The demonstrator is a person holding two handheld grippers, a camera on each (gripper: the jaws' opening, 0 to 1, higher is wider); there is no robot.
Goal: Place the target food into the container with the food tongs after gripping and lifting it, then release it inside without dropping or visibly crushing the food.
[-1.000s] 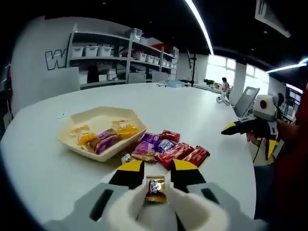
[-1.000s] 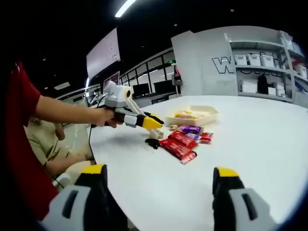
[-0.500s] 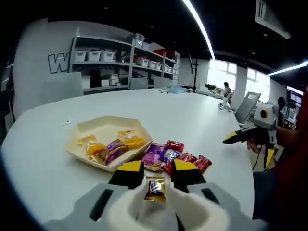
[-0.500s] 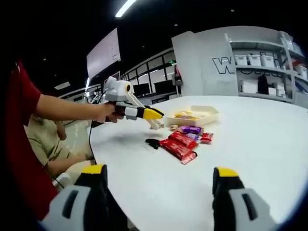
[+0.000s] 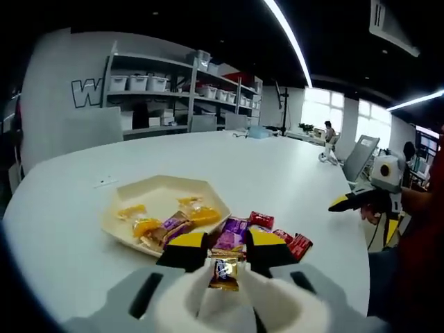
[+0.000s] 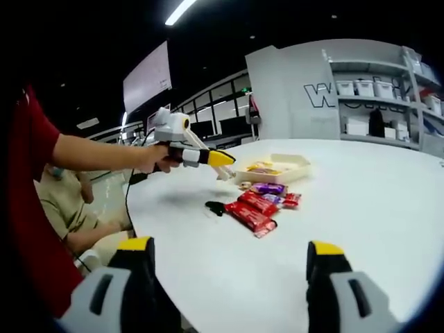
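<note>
1. In the left gripper view, the left gripper [image 5: 223, 251] has its yellow-tipped jaws closed on white food tongs [image 5: 208, 295], and the tongs pinch a small gold-wrapped candy [image 5: 223, 271] held up above the white round counter [image 5: 291, 173].
2. Just past the candy lies a beige hexagonal paper tray [image 5: 163, 198] holding orange and purple wrapped sweets; beside it, on the counter, sits a heap of purple and red wrapped candies [image 5: 267, 232].
3. At the right edge of that view, the right gripper [image 5: 345, 202] is held in a hand off the counter's edge.
4. In the right gripper view, the right gripper's [image 6: 229, 253] jaws stand wide apart with nothing between them.
5. There the left gripper, gripped by a hand [image 6: 154, 159], hangs above the counter near the tray and the candy heap, and a small dark wrapper [image 6: 214, 207] lies beneath it.
</note>
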